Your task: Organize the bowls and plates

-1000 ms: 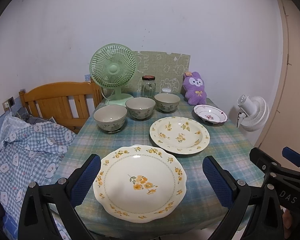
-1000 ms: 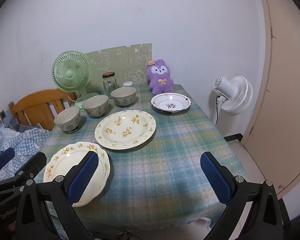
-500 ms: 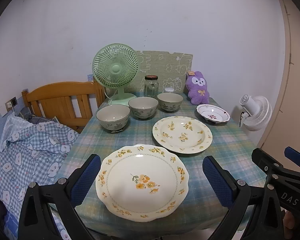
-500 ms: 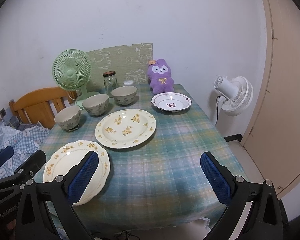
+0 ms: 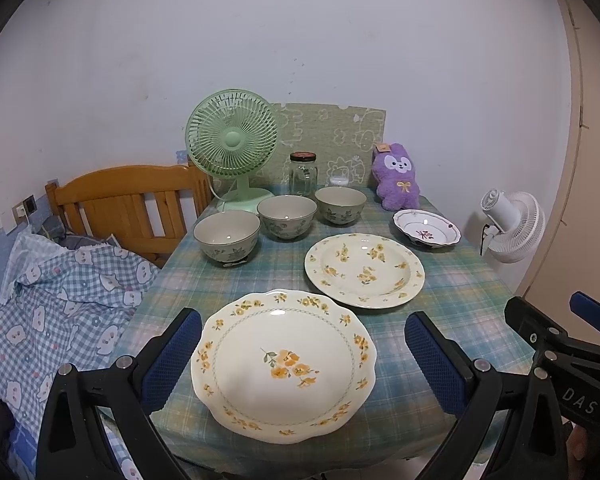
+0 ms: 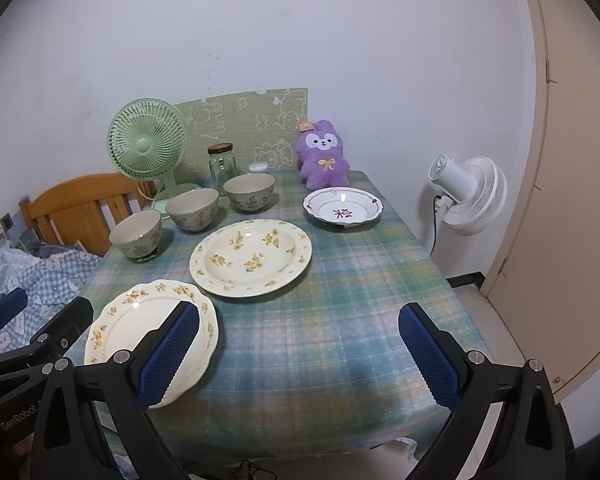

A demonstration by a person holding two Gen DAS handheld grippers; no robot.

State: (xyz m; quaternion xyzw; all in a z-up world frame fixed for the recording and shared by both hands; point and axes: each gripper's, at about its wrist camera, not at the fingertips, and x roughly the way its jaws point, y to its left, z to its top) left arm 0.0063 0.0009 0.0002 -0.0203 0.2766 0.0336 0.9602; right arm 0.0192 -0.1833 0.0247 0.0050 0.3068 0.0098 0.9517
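A scalloped plate (image 5: 284, 364) (image 6: 140, 320) with yellow flowers lies at the near left of the checked table (image 6: 340, 320). Its rim looks layered in the right wrist view, as if it were stacked. My left gripper (image 5: 302, 320) is open, hovering with a finger on either side of this plate without touching it. Behind it sit a round deep flowered plate (image 5: 364, 270) (image 6: 252, 256) and a small white plate (image 5: 426, 232) (image 6: 343, 210) with a red motif. Three grey-green bowls (image 5: 226, 238) (image 5: 287, 216) (image 5: 340, 205) stand in a row. My right gripper (image 6: 299, 314) is open over bare cloth.
A green desk fan (image 5: 232, 140), a glass jar (image 5: 303, 174) and a purple plush (image 5: 396, 178) line the table's back edge. A white fan (image 6: 468, 194) stands off the right side near a door. A wooden headboard (image 5: 128, 200) and checked bedding (image 5: 52, 300) lie to the left.
The left gripper's view has drifted slightly, so the table things sit a little further right. The right view is almost unchanged. No dish has moved and both grippers have stayed open.
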